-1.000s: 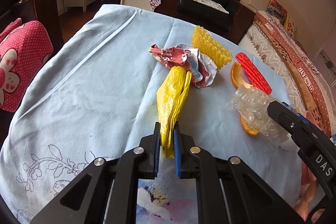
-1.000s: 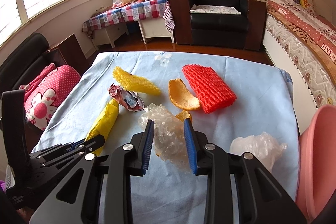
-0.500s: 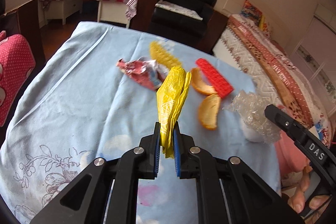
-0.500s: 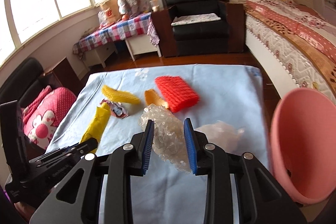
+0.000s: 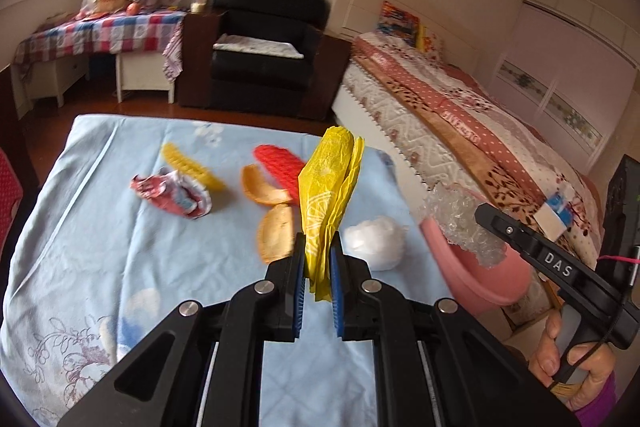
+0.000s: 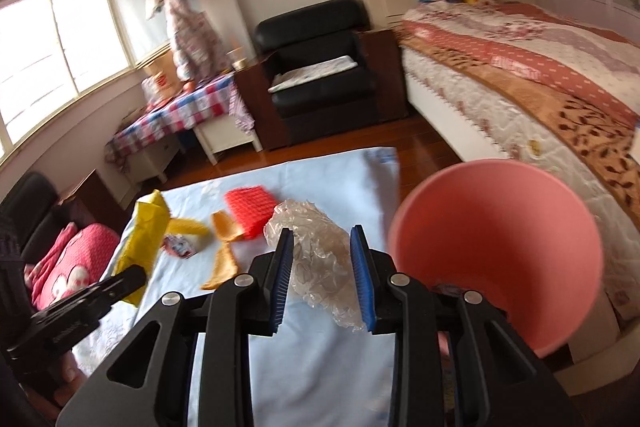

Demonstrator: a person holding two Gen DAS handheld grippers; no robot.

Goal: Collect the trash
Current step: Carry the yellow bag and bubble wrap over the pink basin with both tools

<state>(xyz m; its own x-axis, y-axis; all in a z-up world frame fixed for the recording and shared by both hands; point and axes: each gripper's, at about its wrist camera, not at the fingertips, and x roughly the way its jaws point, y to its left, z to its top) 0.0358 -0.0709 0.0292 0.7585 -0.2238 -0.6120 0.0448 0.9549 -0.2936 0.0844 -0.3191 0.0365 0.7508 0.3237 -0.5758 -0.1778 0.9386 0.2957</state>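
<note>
My left gripper point(image 5: 318, 259) is shut on a folded yellow plastic bag point(image 5: 328, 187), lifted clear of the blue-clothed table point(image 5: 120, 247). My right gripper point(image 6: 322, 255) is shut on a crumpled piece of clear bubble wrap point(image 6: 316, 247), held just left of the open pink bin point(image 6: 496, 247). In the left wrist view the bubble wrap point(image 5: 460, 223) hangs over the pink bin's rim point(image 5: 472, 275). On the table lie a red foam net point(image 5: 280, 171), a yellow foam net point(image 5: 188, 167), orange peels point(image 5: 276, 227), a crumpled red wrapper point(image 5: 172, 191) and a white plastic wad point(image 5: 374, 243).
The pink bin stands off the table's right edge, beside a bed point(image 6: 540, 87). A black armchair point(image 5: 264, 47) and a checked side table point(image 5: 100, 31) stand beyond the table. A red dotted cushion point(image 6: 60, 267) is at the left. A hand point(image 5: 576, 367) grips the right gripper's handle.
Both grippers rose off the table and swung right toward the pink bin, carrying the yellow bag and the bubble wrap. An orange peel under the wrap came into view.
</note>
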